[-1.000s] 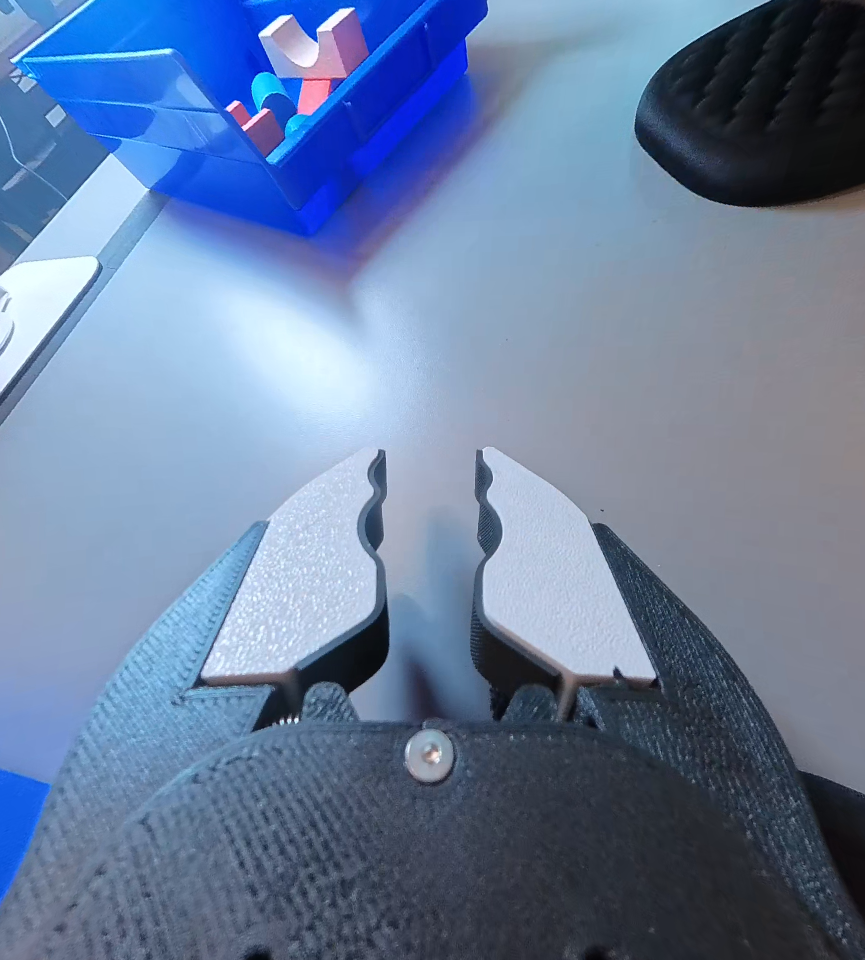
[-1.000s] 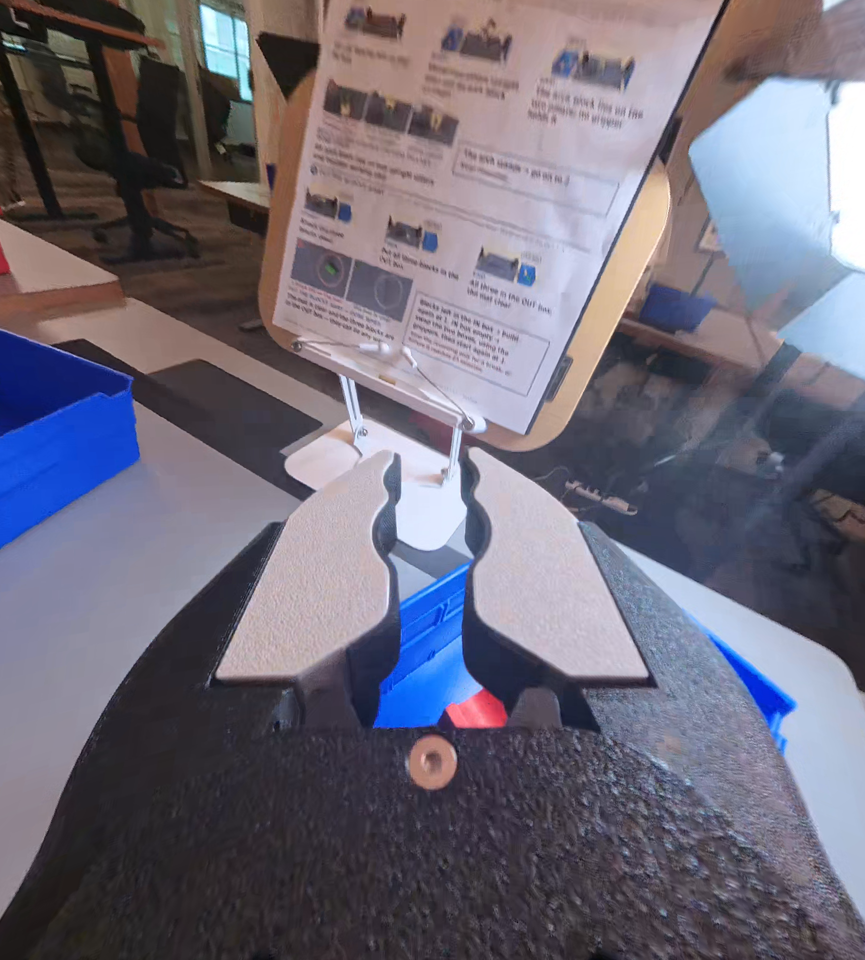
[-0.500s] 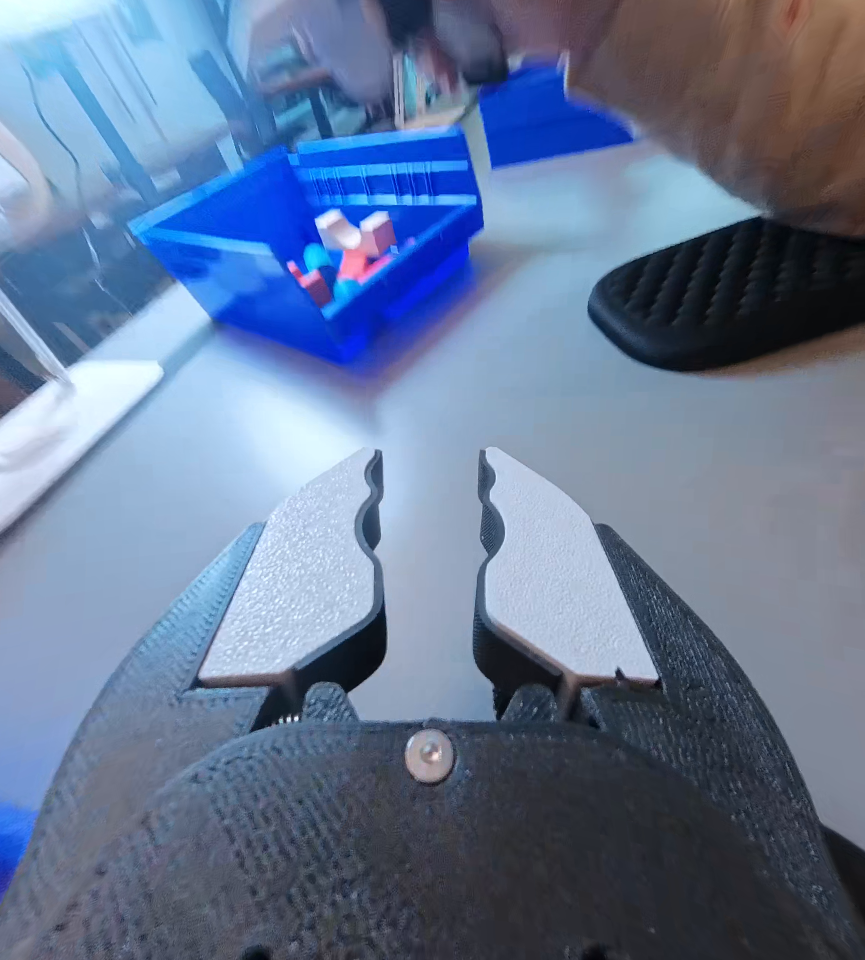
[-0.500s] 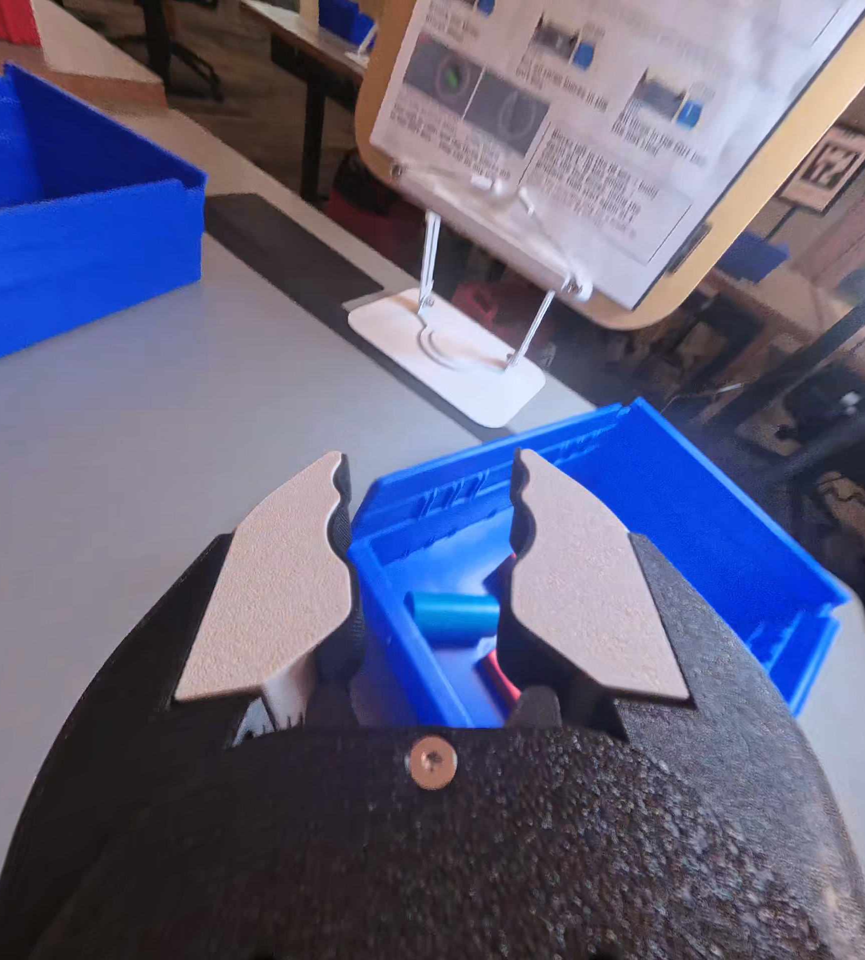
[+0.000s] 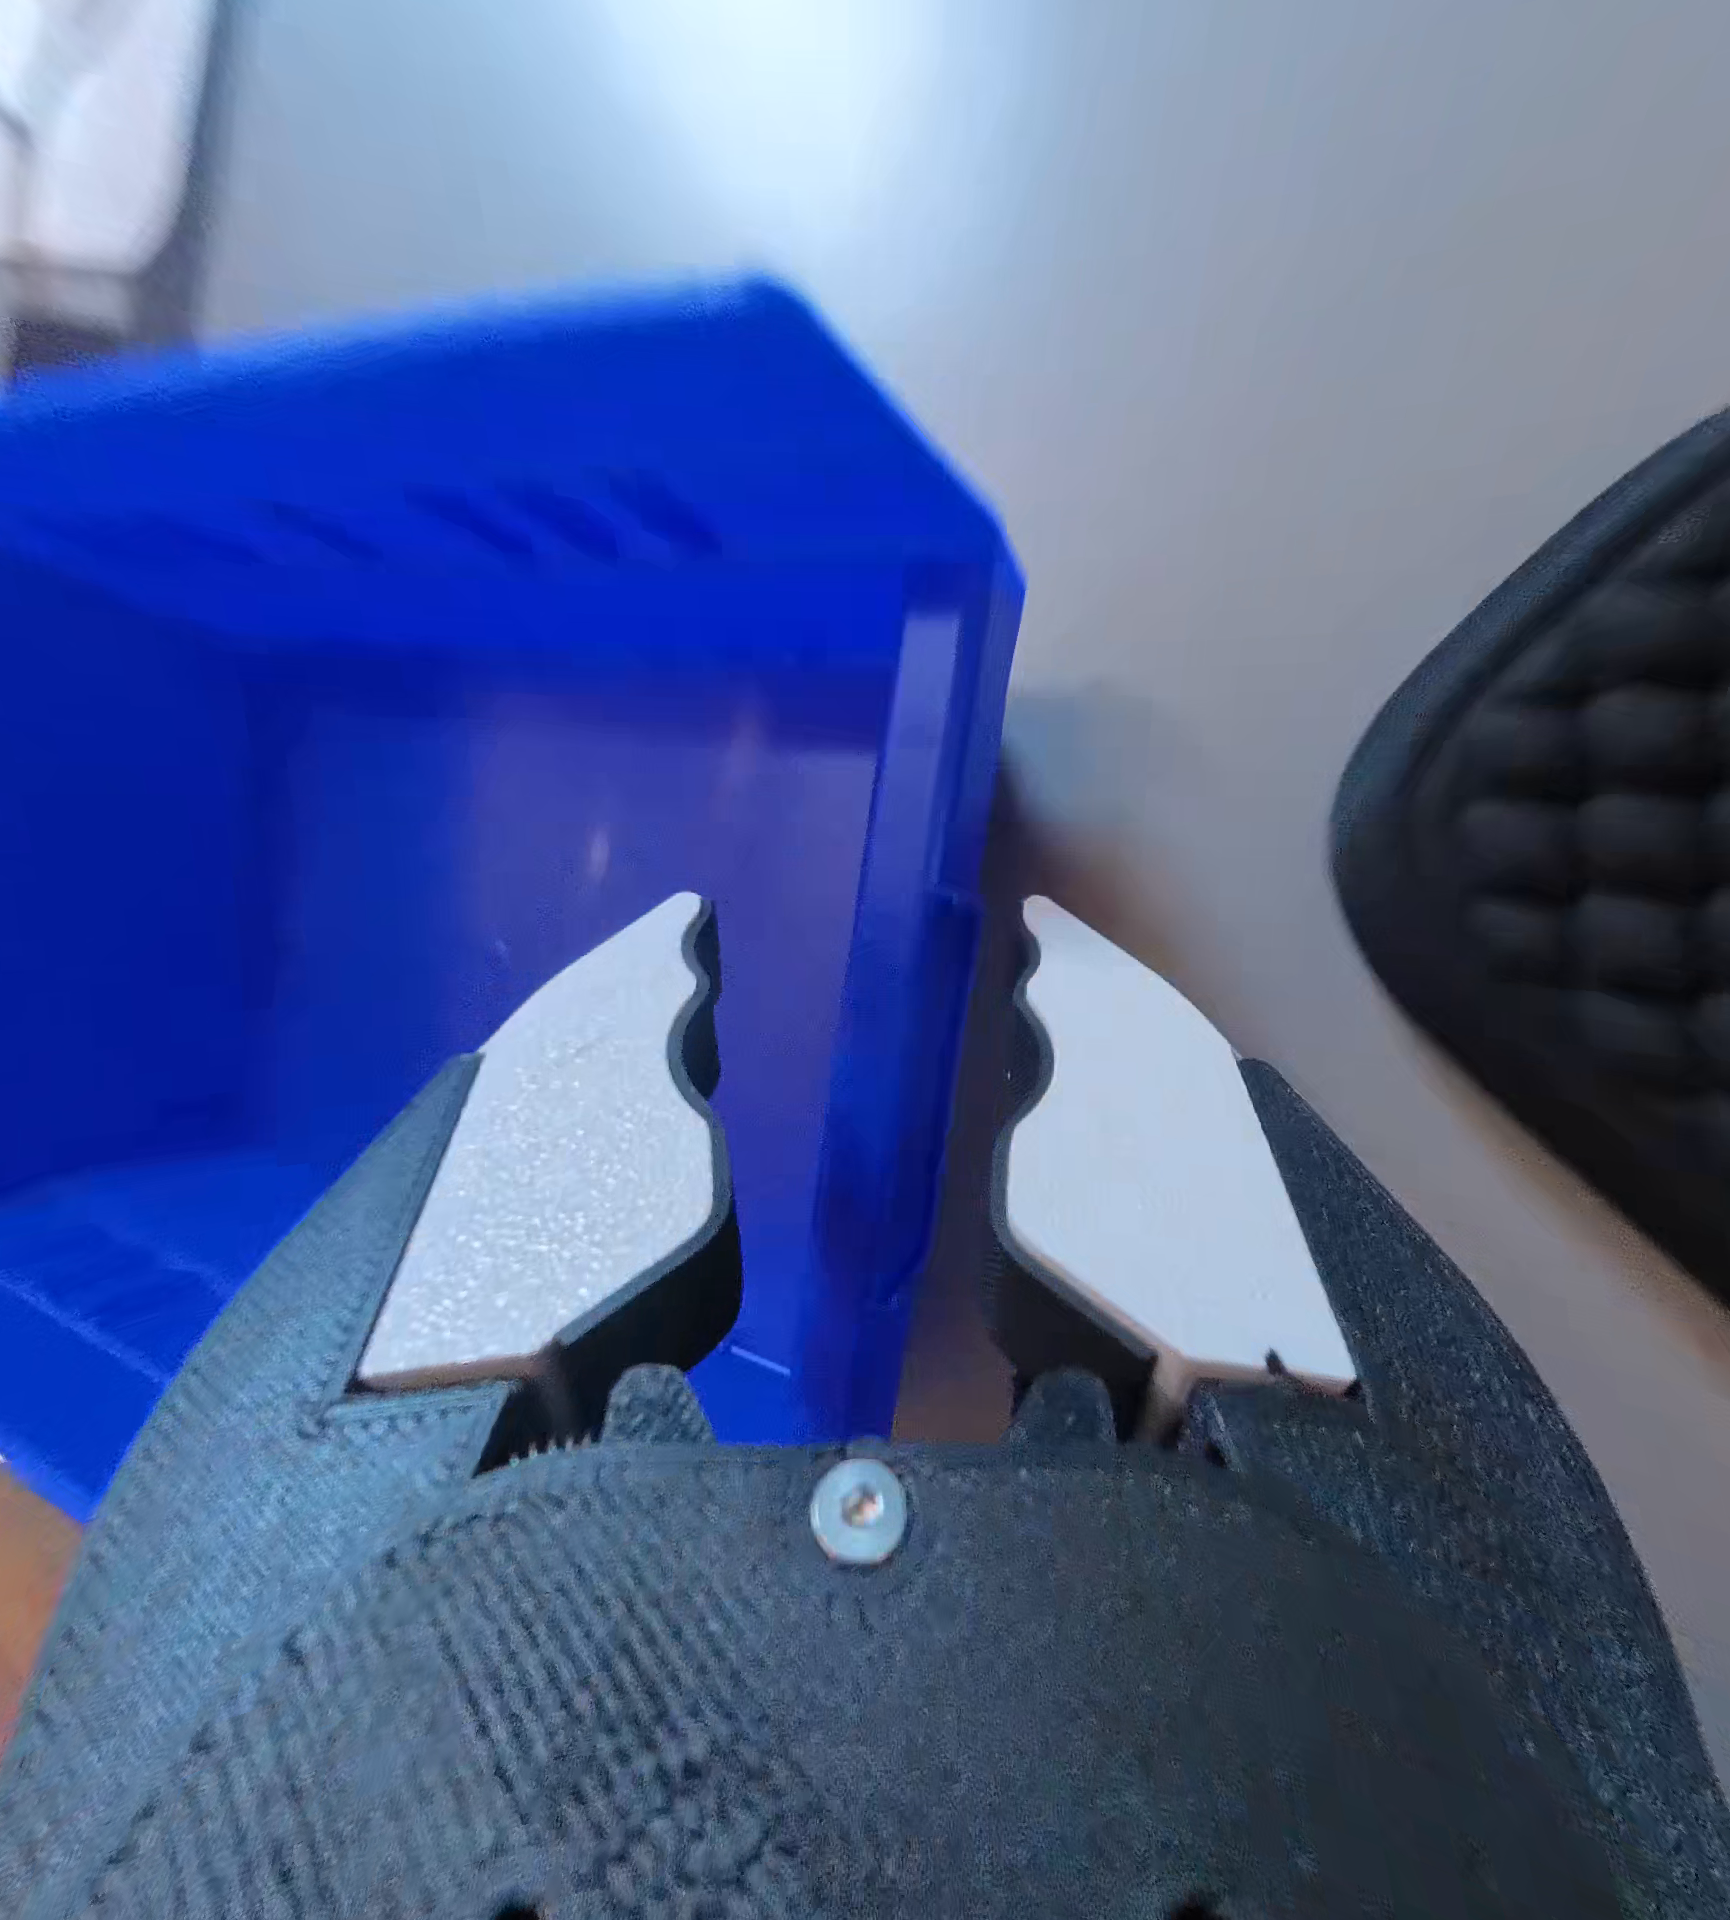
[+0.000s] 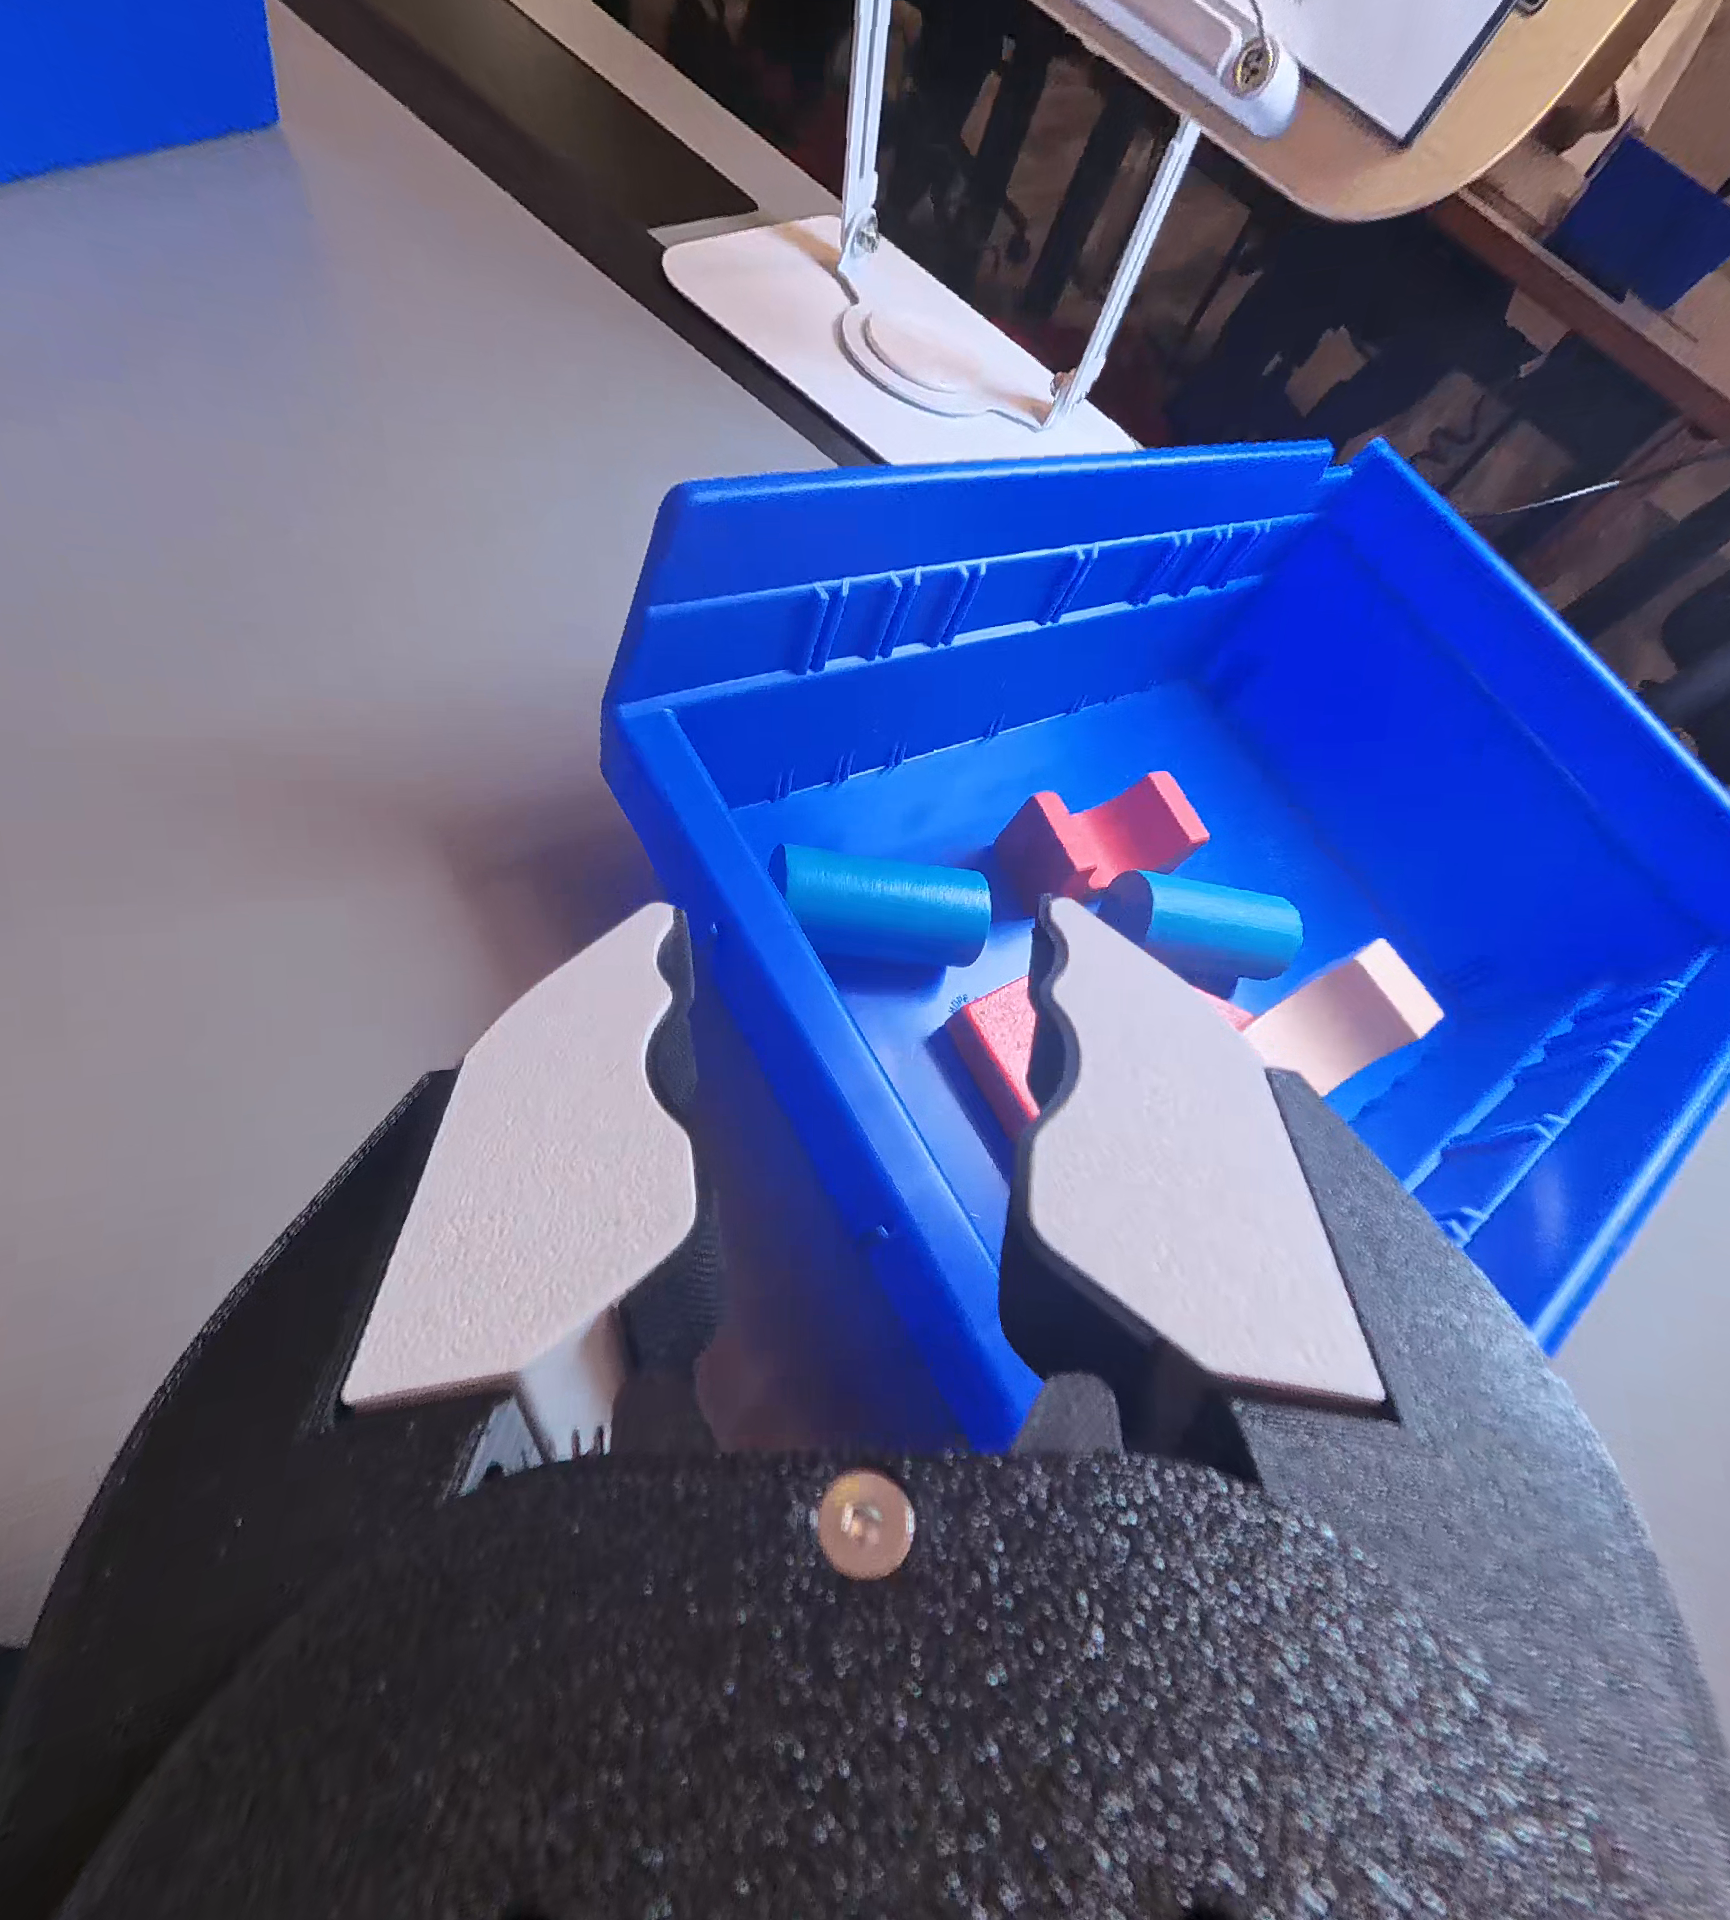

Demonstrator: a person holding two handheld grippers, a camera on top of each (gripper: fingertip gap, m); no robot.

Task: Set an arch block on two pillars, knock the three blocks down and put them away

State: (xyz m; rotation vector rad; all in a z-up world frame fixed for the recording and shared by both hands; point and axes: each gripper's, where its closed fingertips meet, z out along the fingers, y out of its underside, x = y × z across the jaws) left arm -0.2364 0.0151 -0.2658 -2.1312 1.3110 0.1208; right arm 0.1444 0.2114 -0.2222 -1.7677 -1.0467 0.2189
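Bins now sit between both spread jaws: the right gripper (image 6: 856, 1023), which moments ago faced a paper stand, straddles the near wall of the blue bin (image 6: 1526, 665) holding blue cylinders (image 6: 882, 902) and a red arch block (image 6: 1100, 831), while the left gripper (image 5: 866, 1023) straddles an empty bin's wall (image 5: 902, 935), so I judge building starts soon.

Count time: two blue bins on the grey table, one in each wrist view. The left-hand bin (image 5: 445, 644) is blurred and shows nothing inside that can be made out. The right-hand bin (image 6: 1526, 665) holds five visible blocks: two blue cylinders lying on their sides, one at the left (image 6: 882, 902) and one further right (image 6: 1216, 925); two red pieces, a notched one at the far side (image 6: 1100, 831) and a flat one nearer (image 6: 996, 1039), partly hidden; and one pale peach block (image 6: 1349, 1013) on the right. One black textured pad (image 5: 1630, 862), one white stand (image 6: 892, 343) beyond the bin.
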